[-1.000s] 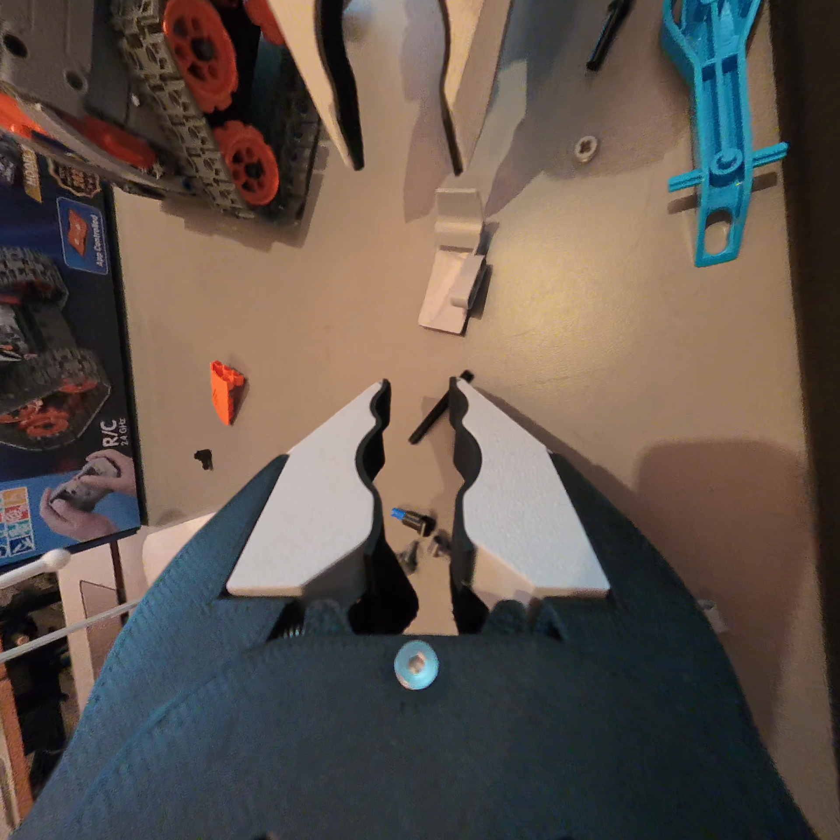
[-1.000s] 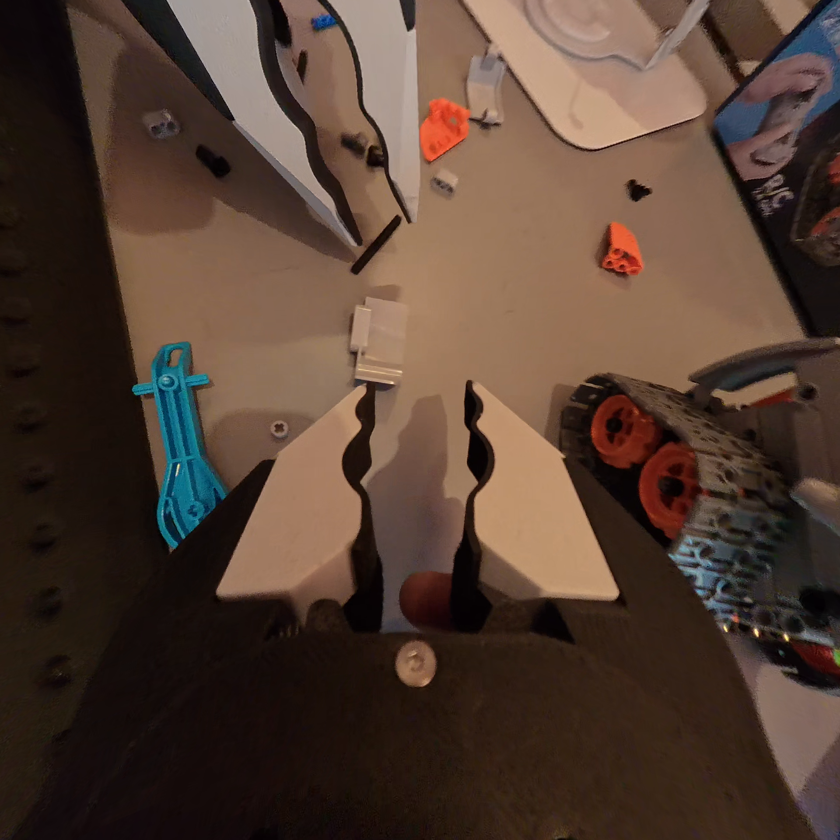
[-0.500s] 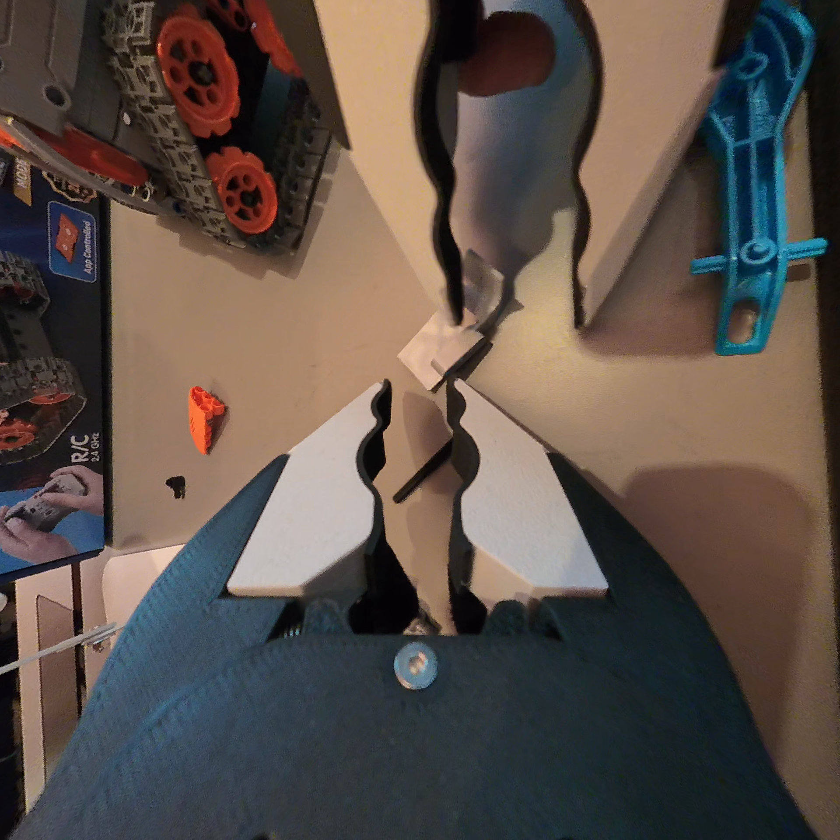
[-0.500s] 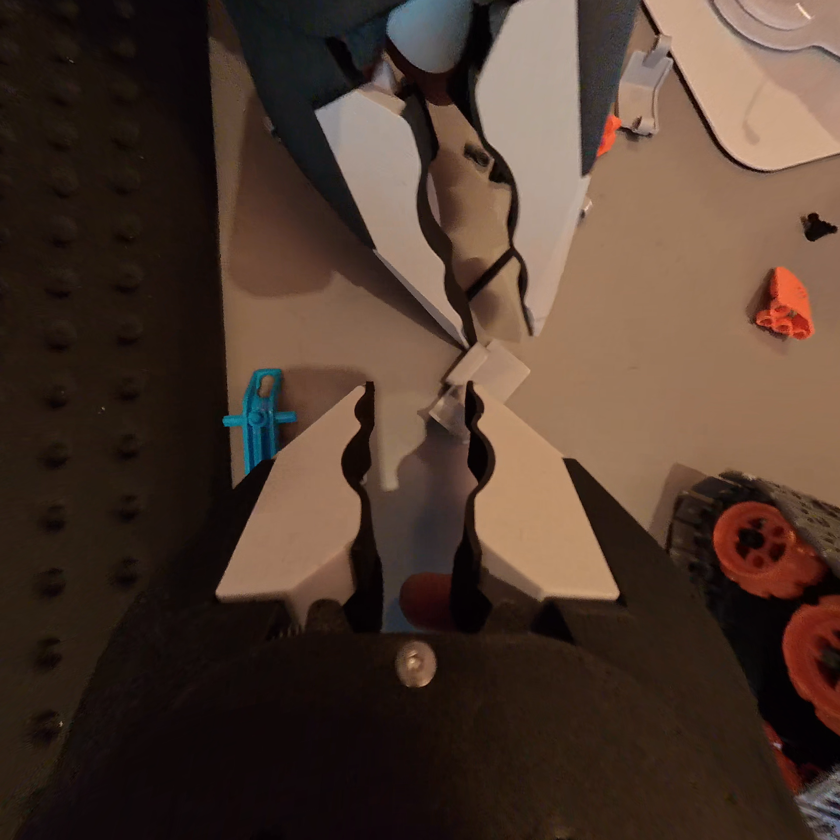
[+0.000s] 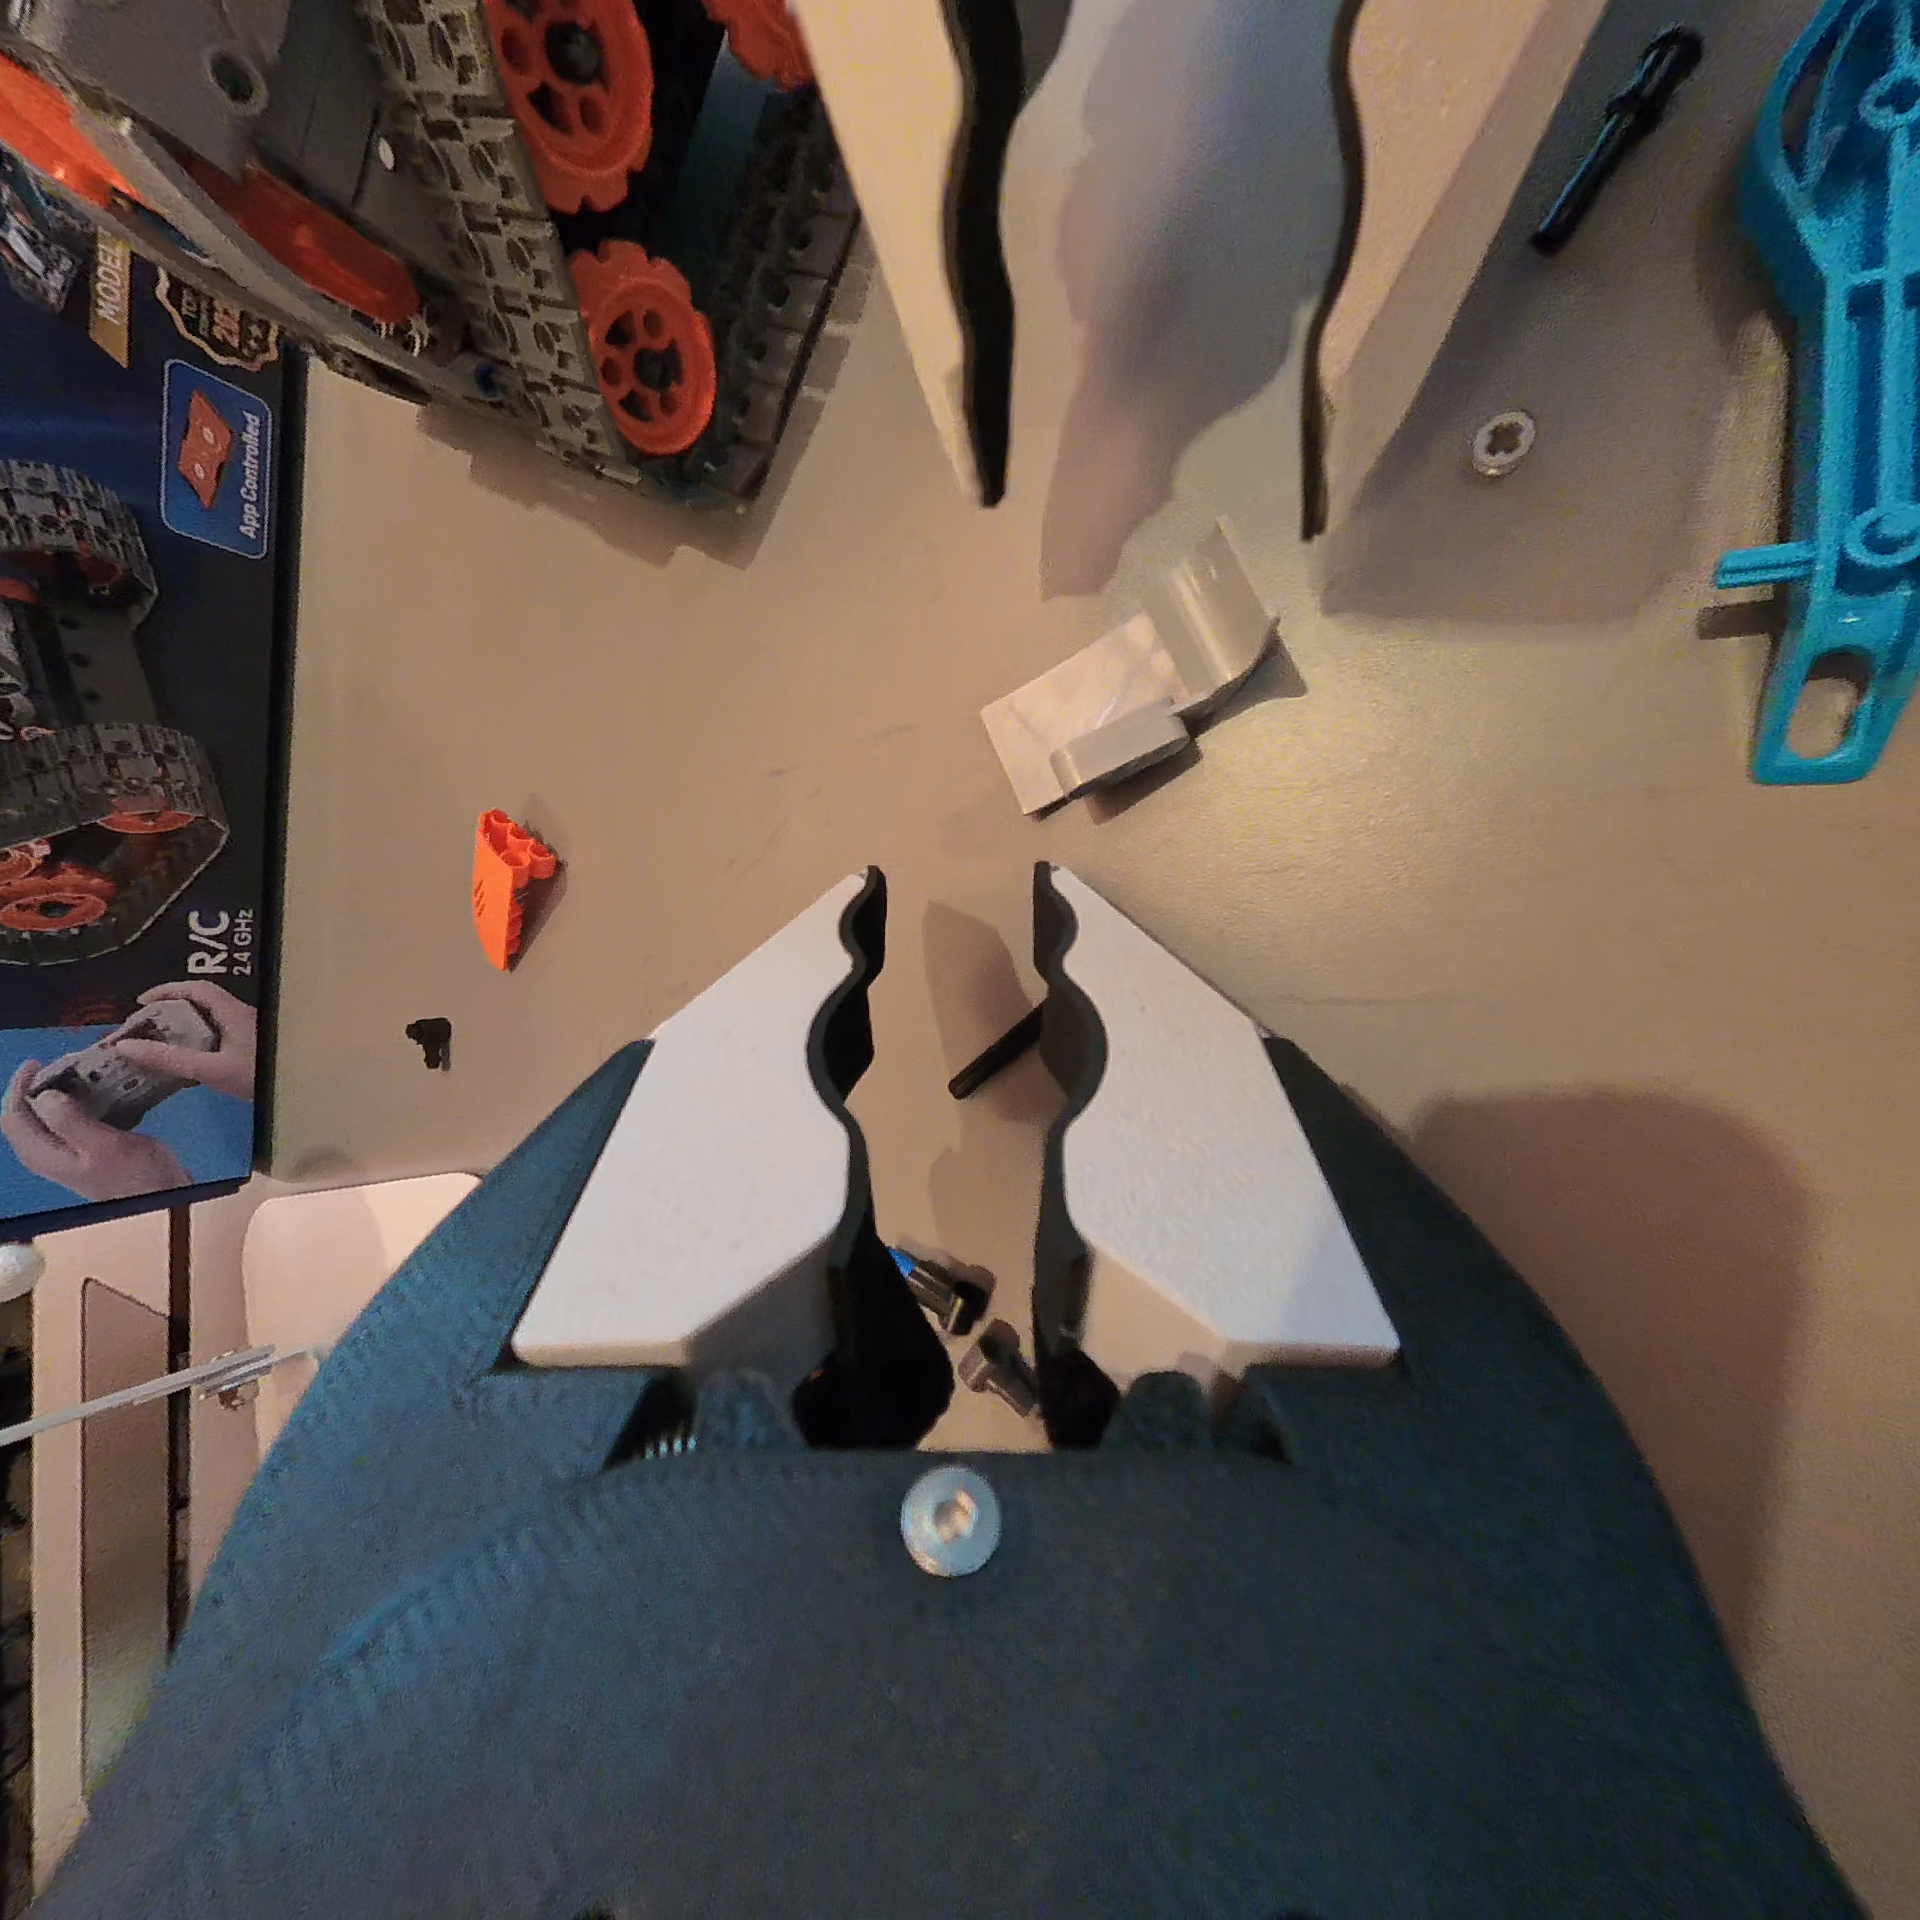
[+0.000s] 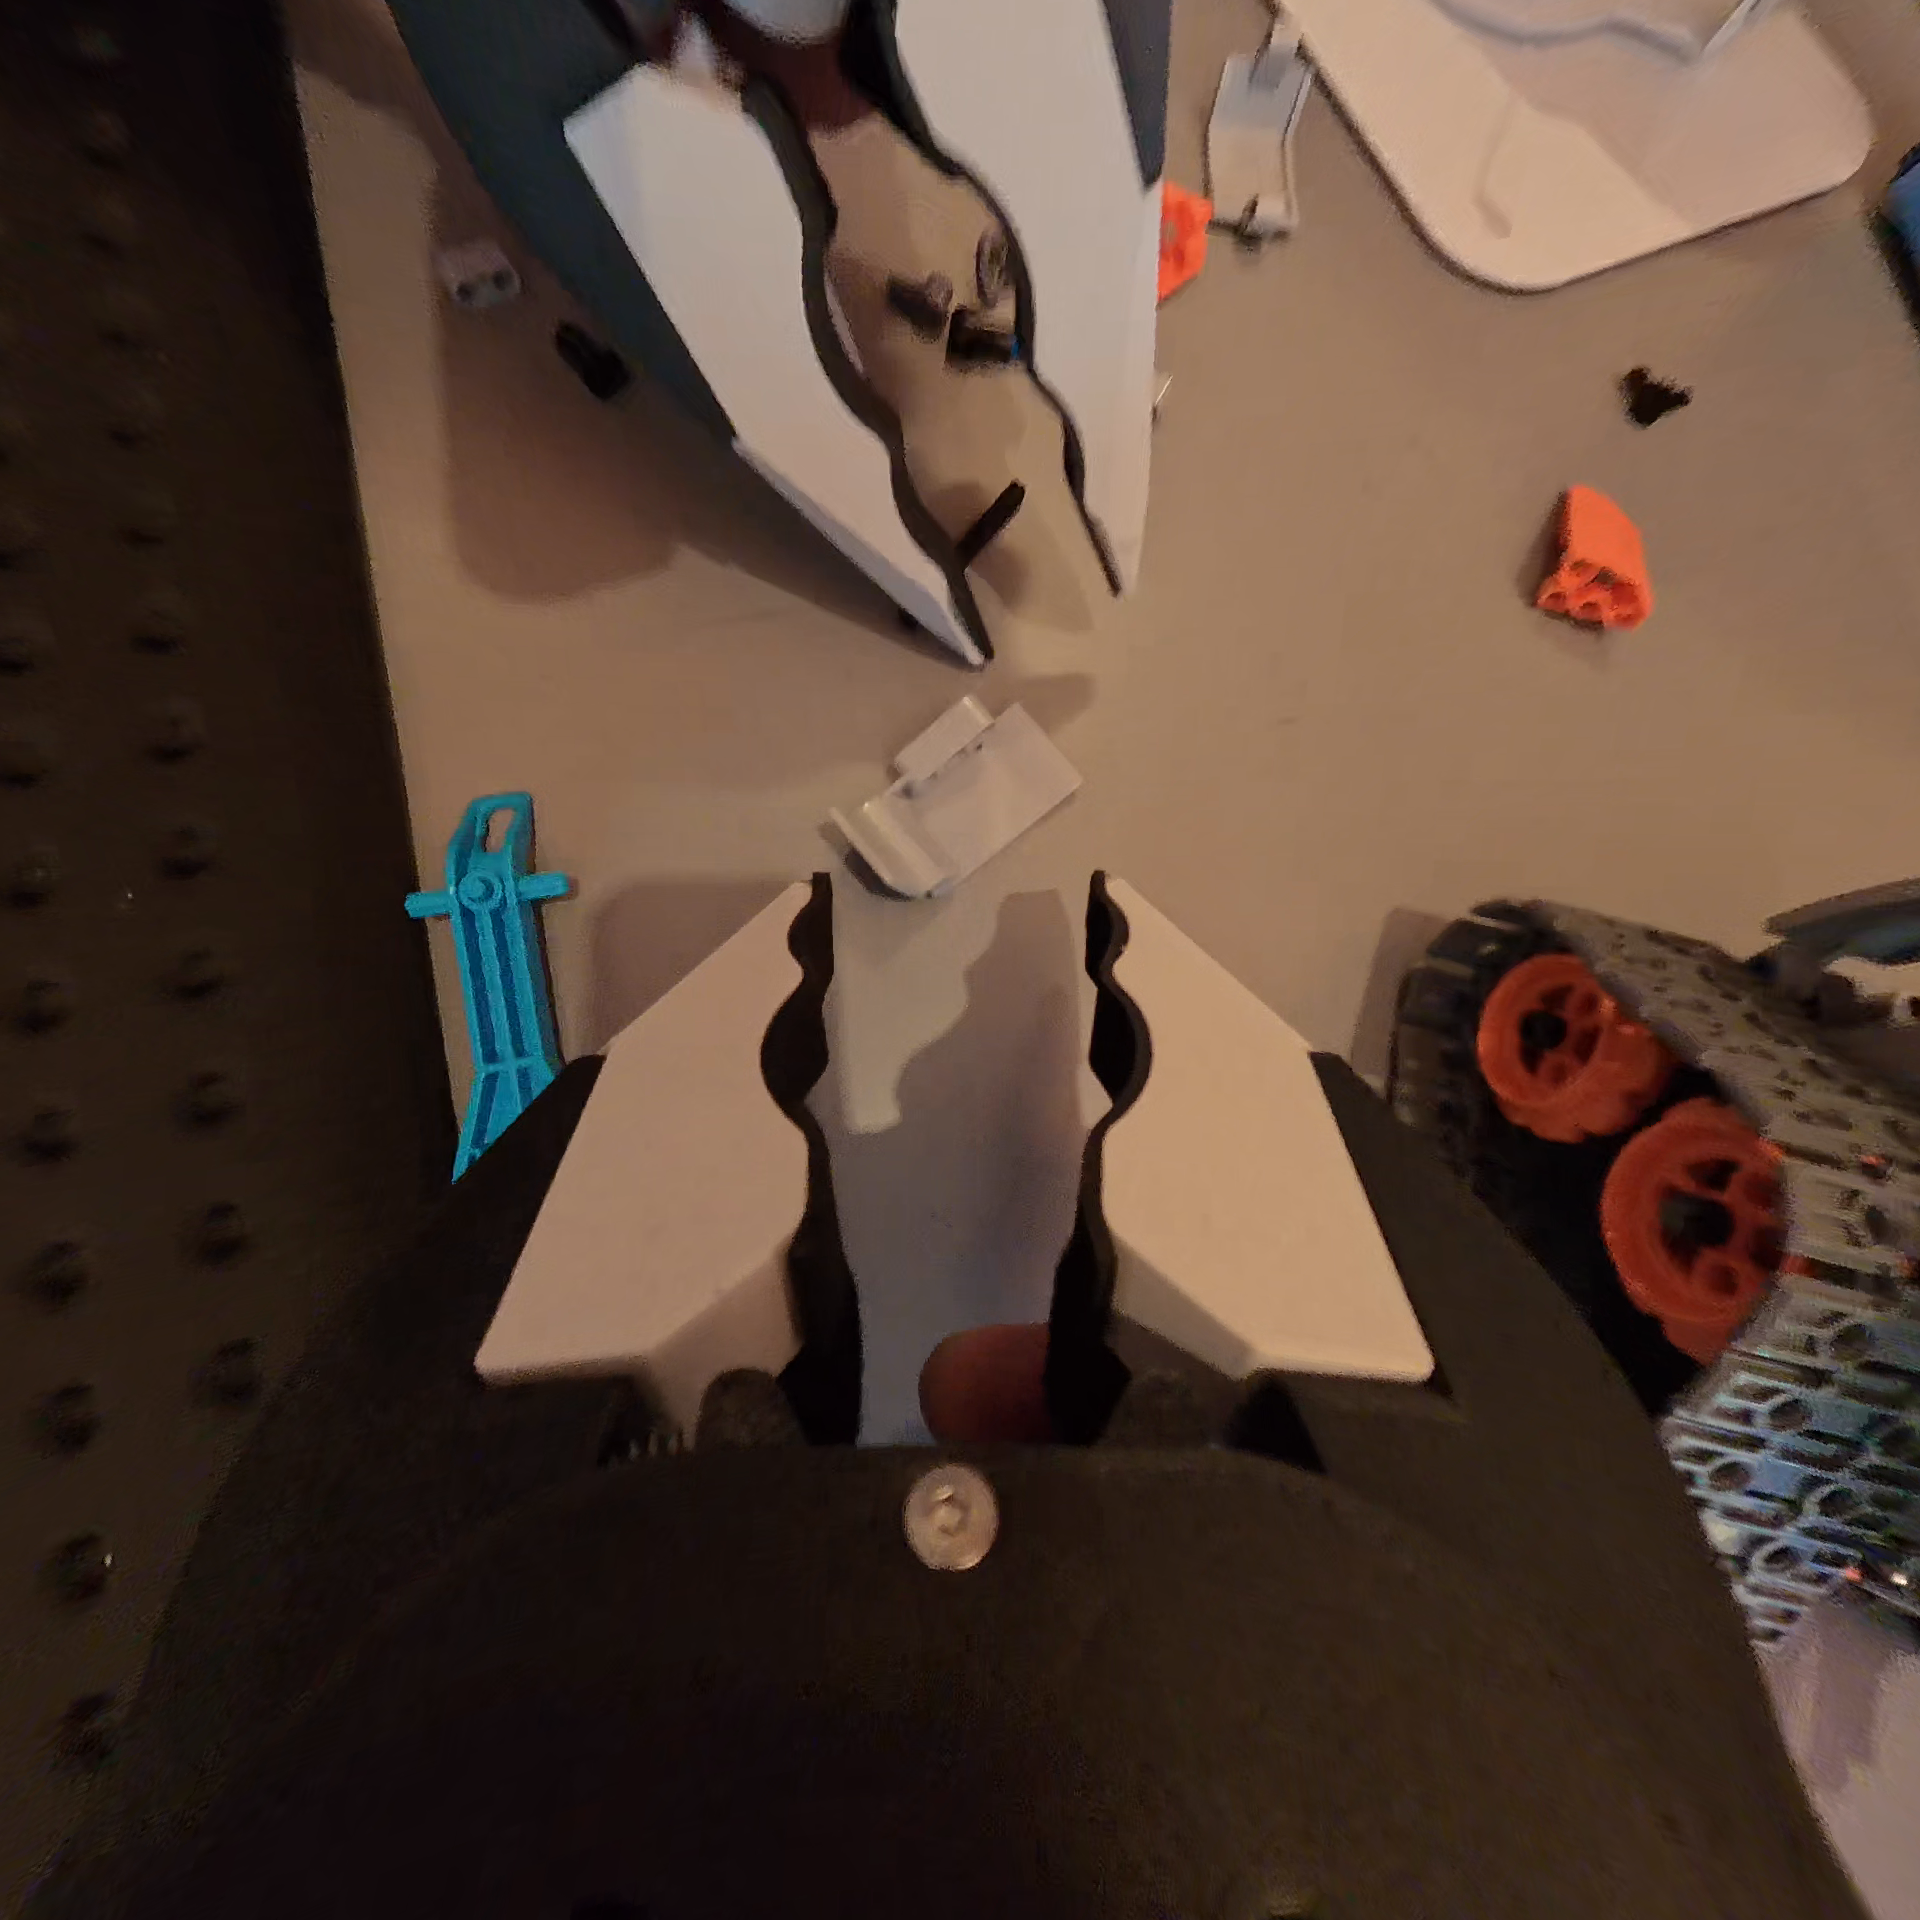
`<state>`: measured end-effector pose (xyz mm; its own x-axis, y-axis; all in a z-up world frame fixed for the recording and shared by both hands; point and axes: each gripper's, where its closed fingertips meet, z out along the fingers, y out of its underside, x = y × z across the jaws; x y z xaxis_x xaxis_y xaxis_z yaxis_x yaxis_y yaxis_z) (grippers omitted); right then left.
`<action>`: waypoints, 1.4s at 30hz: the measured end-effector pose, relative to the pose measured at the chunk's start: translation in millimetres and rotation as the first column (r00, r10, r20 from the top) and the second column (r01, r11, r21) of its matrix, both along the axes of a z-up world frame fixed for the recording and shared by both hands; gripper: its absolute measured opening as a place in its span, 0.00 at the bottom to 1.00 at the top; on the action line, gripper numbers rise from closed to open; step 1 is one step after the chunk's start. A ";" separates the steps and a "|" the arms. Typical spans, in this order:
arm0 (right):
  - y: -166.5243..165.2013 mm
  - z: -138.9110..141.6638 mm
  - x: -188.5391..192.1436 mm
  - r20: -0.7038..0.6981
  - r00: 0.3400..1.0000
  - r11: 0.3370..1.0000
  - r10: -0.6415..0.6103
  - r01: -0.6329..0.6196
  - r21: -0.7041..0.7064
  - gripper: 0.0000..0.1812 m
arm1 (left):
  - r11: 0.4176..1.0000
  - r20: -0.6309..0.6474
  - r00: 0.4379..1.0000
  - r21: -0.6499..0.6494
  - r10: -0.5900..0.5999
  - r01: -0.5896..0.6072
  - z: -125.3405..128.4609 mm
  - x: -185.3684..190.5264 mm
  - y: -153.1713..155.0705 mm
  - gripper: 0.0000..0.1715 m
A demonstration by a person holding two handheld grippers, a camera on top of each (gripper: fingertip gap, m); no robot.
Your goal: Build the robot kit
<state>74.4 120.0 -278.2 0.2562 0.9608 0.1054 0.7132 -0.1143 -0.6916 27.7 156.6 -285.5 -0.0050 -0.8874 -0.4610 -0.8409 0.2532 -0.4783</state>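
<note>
Both of my claws hang over the worktop (image 5: 1558, 935) with nothing in them. My left claw (image 5: 958, 883) is parted narrowly, my right claw (image 6: 956, 883) a little wider. They face each other, tips near, and the grey bracket (image 6: 956, 800) lies flat between them, just ahead of my right tips and ahead-right of my left. It touches neither, so it is not yet gripped. Its long axis runs slantwise across my right claw, hooked end nearest me. A black pin (image 5: 997, 1049) lies under my left claw's gap, slanted. A tracked model (image 6: 1662, 1195) sits to my right.
</note>
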 end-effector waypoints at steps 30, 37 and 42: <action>-13.6 -1.0 -4.1 -0.033 0.999 0.999 0.039 -0.040 -0.017 0.25 | 0.850 -0.161 0.840 -0.017 0.518 -0.527 54.5 -222.5 10.9 0.18; -13.5 -1.2 -7.0 -0.046 0.998 0.999 0.040 -0.041 -0.015 0.25 | 0.843 -0.075 0.840 0.049 0.537 -0.535 42.9 -210.5 45.5 0.21; -13.4 -3.7 -7.0 -0.042 0.998 0.999 0.042 -0.042 -0.007 0.25 | 0.904 -0.081 0.900 0.028 0.428 -0.428 22.9 -162.5 77.8 0.20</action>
<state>67.4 106.6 -281.9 0.2197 0.9716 0.0881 0.6881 -0.0903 -0.7199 -134.9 234.4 -262.6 0.3359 -0.8082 -0.4838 -0.9056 -0.1359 -0.4017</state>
